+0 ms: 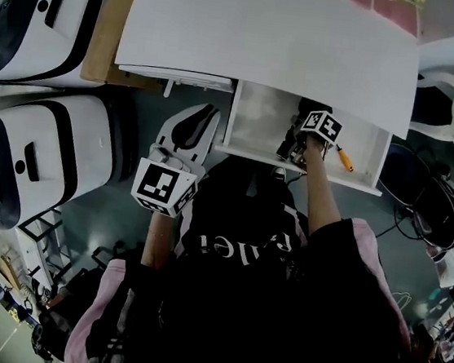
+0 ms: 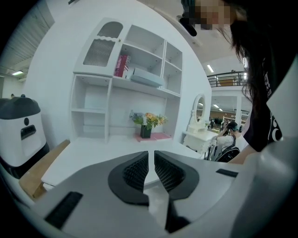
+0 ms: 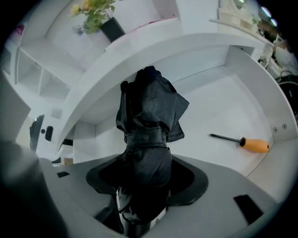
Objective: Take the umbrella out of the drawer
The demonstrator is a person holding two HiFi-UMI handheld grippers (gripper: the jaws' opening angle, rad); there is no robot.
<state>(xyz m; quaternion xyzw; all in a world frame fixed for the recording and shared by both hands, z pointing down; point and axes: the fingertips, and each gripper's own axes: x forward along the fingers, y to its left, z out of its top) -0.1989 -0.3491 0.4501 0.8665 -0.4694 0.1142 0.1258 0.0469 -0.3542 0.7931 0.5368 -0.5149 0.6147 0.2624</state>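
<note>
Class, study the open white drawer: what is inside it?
A folded black umbrella, clamped in the right gripper, and an orange-handled screwdriver lying on the floor of the drawer. The desktop covers its rear, and the umbrella hides the floor behind it.

In the right gripper view the black umbrella [image 3: 150, 116] covers the inner faces of the jaws of the right gripper [image 3: 142, 186], and its lower end runs off the bottom edge. At the centre of the head view the marker cube [image 1: 323, 124] hides most of the umbrella, and the tabletop [image 1: 270, 34] overhangs the back of the drawer [image 1: 255, 122].
</note>
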